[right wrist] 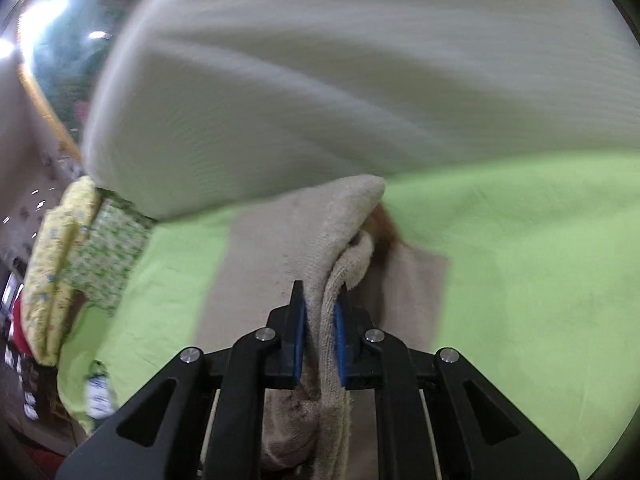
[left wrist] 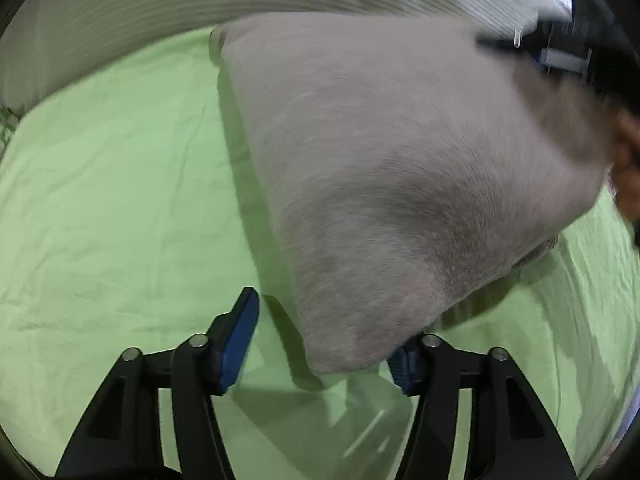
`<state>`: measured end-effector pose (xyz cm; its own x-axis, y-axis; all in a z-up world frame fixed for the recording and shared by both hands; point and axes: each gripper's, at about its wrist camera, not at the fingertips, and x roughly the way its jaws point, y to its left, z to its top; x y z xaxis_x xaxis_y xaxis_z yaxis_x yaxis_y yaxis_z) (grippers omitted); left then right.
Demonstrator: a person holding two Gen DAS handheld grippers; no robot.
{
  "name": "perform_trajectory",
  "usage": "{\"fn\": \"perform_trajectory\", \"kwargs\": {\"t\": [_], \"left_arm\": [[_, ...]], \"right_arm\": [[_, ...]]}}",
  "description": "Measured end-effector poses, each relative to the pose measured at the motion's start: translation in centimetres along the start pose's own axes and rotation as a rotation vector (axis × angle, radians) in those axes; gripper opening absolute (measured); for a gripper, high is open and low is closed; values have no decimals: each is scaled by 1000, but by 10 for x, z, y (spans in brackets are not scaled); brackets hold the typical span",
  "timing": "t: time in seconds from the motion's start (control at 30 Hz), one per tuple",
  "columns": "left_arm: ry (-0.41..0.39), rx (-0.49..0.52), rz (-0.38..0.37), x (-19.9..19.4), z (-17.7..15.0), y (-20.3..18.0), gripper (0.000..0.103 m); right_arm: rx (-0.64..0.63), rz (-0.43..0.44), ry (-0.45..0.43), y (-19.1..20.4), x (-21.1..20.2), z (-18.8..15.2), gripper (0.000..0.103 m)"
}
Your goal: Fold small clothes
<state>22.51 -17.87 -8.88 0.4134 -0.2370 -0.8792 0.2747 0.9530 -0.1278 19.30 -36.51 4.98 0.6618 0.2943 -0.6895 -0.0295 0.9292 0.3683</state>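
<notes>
Right tongs (right wrist: pixel 320 344) pinching beige cloth (right wrist: pixel 340 220), green sheet (right wrist: pixel 520 260) beneath

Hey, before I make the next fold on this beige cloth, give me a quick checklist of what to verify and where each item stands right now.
1. Right gripper clamped on the beige cloth: ok.
2. Left gripper gripping the cloth corner: not ok, jaws stand apart, pads not pressing.
3. Cloth lifted off the green sheet: ok at the right edge.
4. Single layer held: not ok, a doubled edge sits between the right pads.
5. White pillow clear of the cloth: cannot tell.
</notes>
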Motion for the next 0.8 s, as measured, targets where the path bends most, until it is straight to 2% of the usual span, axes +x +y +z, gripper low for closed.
{"fn": "perform_trajectory", "kwargs": {"t": [0.1, 0.23, 0.3, 0.4, 0.5, 0.63, 0.73, 0.8], "left_arm": [[12, -8, -5, 1, -2, 2, 55], [26, -18, -18, 3, 0, 12, 54], [31, -32, -26, 3, 1, 16, 54], [37, -49, -32, 6, 5, 20, 53], [38, -58, -31, -1, 0, 23, 52], [36, -64, -34, -2, -4, 19, 52], [38, -62, -38, -2, -8, 21, 52], [42, -62, -42, -2, -8, 23, 52]], "right_arm": [[7, -71, 84, -30, 31, -22, 14], [38, -70, 87, -40, 42, -32, 14], [39, -75, 88, -38, 41, -31, 19], [65, -92, 101, -36, 33, -29, 35], [112, -89, 43, -35, 3, -32, 39], [138, -30, -26, -25, -42, -62, 42], [98, -7, -1, -11, -47, -84, 42], [61, -35, 41, -6, -37, -94, 41]]}}
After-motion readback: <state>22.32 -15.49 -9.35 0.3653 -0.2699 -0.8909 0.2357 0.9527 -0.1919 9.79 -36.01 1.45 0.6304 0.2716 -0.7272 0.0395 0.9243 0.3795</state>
